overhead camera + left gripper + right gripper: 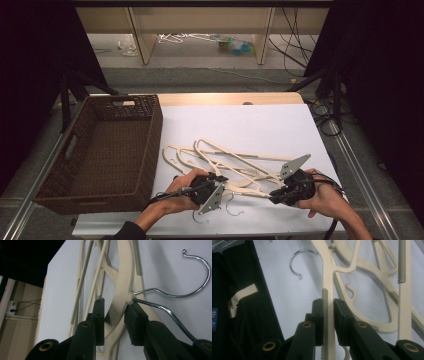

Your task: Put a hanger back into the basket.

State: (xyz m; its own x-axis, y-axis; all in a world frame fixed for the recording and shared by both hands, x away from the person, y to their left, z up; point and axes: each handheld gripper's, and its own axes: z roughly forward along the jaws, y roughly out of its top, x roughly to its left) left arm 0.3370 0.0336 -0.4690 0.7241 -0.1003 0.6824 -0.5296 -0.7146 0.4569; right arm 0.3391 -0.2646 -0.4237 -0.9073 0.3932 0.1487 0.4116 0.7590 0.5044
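A loose pile of cream plastic hangers with metal hooks lies on the white-covered table. My left gripper sits at the pile's near left edge. In the left gripper view its jaws are shut on the neck of a hanger, just below where the wire hook comes out. My right gripper is at the pile's near right end. In the right gripper view it is shut on a ribbed arm of a hanger; another hook lies beyond.
A dark brown wicker basket, with nothing in it, stands on the left side of the table next to the pile. Bare white cloth stretches behind the hangers. Black curtains flank the table, and cables lie on the floor at the right.
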